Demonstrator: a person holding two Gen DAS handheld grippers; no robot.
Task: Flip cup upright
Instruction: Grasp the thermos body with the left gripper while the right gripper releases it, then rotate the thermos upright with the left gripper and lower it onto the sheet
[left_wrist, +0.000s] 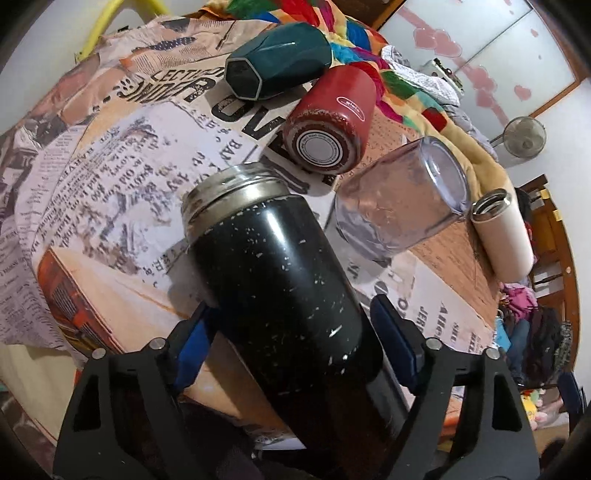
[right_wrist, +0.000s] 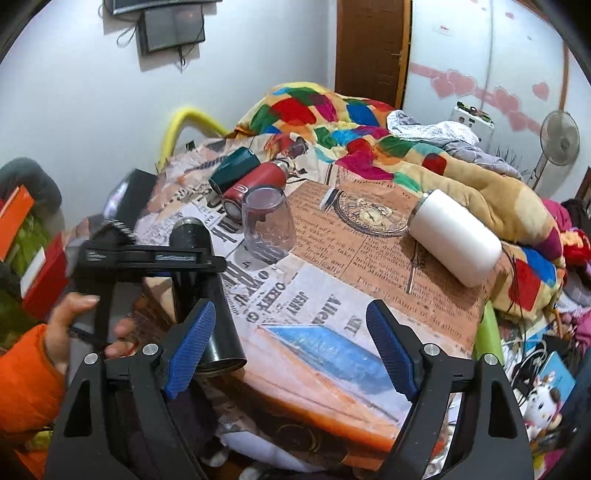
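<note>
- Black cup (left_wrist: 280, 280), chipped paint, steel threaded mouth, filled the centre of the left wrist view, tilted with its mouth toward the upper left of the frame and its base low between the pads.
- Left gripper (left_wrist: 291, 339) straddled the cup's lower body; the left blue pad (left_wrist: 194, 345) lay against it, the right pad sat just beside it, so contact on that side could not be confirmed.
- In the right wrist view the same cup (right_wrist: 201, 280) appeared at left centre, clamped in the black tool, a bare hand (right_wrist: 79, 325) with orange sleeve behind it.
- Right gripper (right_wrist: 291, 349) spread wide, nothing between its blue pads, low in the frame over the newsprint tablecloth (right_wrist: 325, 325).
- Clear glass (left_wrist: 402, 199) stood upside down, right of centre.
- Red bottle (left_wrist: 332, 122) and green cup (left_wrist: 277, 61) lay on their sides, upper centre.
- White cup (right_wrist: 456, 236) lay on its side at right, near the patchwork blanket (right_wrist: 369, 136).
</note>
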